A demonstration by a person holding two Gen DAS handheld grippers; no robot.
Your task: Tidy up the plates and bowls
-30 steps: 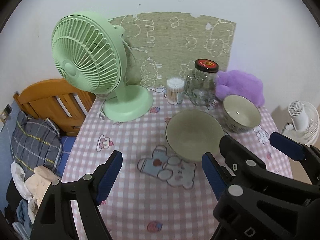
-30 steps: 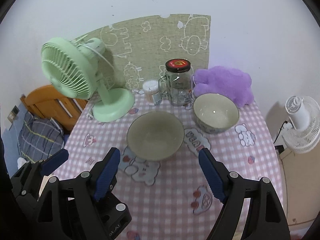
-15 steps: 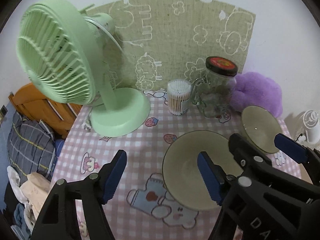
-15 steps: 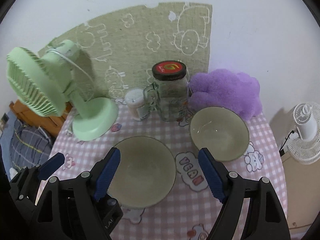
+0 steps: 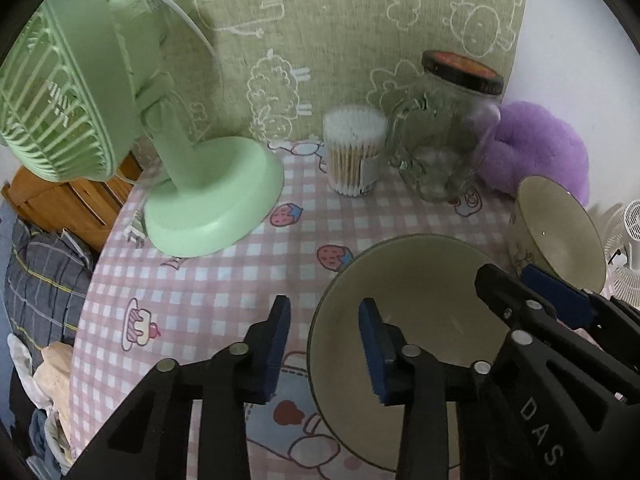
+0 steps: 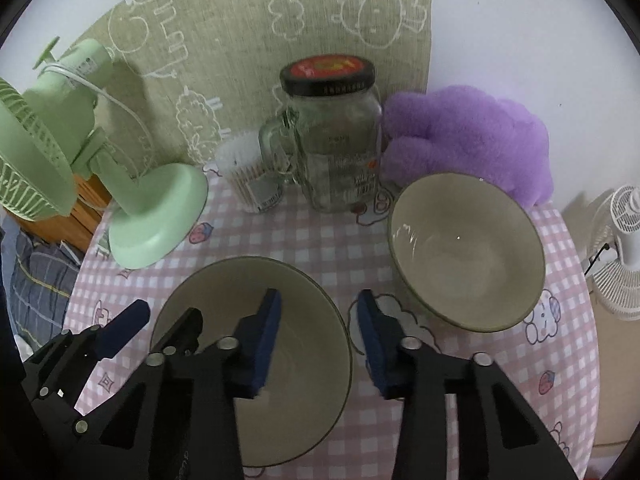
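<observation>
Pink check tablecloth point(image 6: 312, 240): fan point(image 5: 120, 128), jar point(image 6: 336, 140) behind; both jaws closing astride near bowl point(image 6: 296, 344) rim.

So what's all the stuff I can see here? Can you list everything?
bowls: 2, greenish-beige, near bowl at front, far bowl to its right
table fan: 1, mint green, back left
cotton swab tub: 1, clear, beside the jar
glass jar: 1, clear with black lid, back middle
plush toy: 1, purple, back right
tablecloth: 1, pink checked, covering table
white fan: 1, off the table, right
left gripper: 1, black and blue, straddling near bowl's left rim
right gripper: 1, same, straddling its right rim
</observation>
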